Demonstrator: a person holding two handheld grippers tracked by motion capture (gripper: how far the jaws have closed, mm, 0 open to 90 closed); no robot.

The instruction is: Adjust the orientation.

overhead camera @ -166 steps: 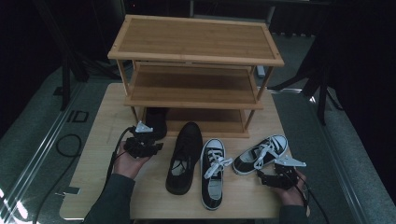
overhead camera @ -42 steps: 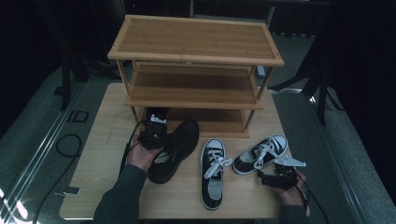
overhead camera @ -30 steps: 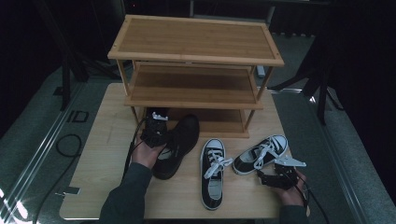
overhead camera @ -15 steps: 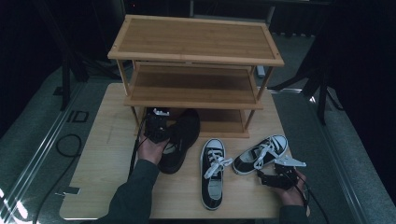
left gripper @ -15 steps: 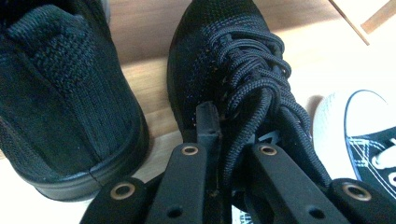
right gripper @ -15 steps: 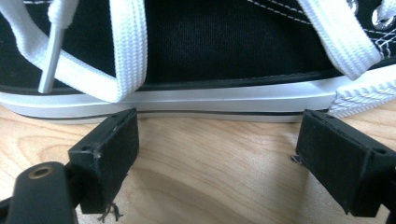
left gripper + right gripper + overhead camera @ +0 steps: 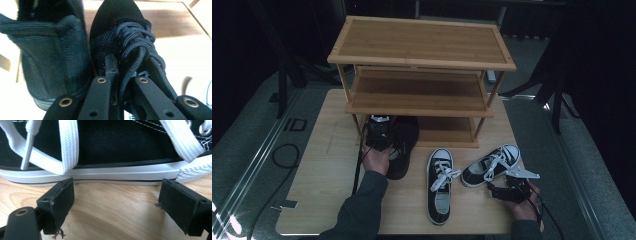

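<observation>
A wooden bench (image 7: 319,165) seen from above carries a three-tier wooden shoe rack (image 7: 422,55) and four shoes. The left gripper (image 7: 378,134) holds a black lace-up shoe (image 7: 402,145) at the front of the rack's lowest shelf. In the left gripper view its fingers (image 7: 106,75) are nearly shut, pinching the shoe's upper edge beside the dark laces. The shoe's long axis points away from the hand, toe toward the shelf opening, so sliding it in looks like a straight push forward. Just beside it on the left stands a second black shoe (image 7: 47,55), the two touching or almost so.

Two black-and-white sneakers lie on the bench well to the right: one (image 7: 440,184) with its toe toward the rack, the other (image 7: 491,164) angled. The right gripper (image 7: 508,190) rests on the bench just in front of the angled sneaker. Its fingers (image 7: 58,202) stand wide apart and empty, facing the sneaker's white sole edge (image 7: 100,173) side-on.
</observation>
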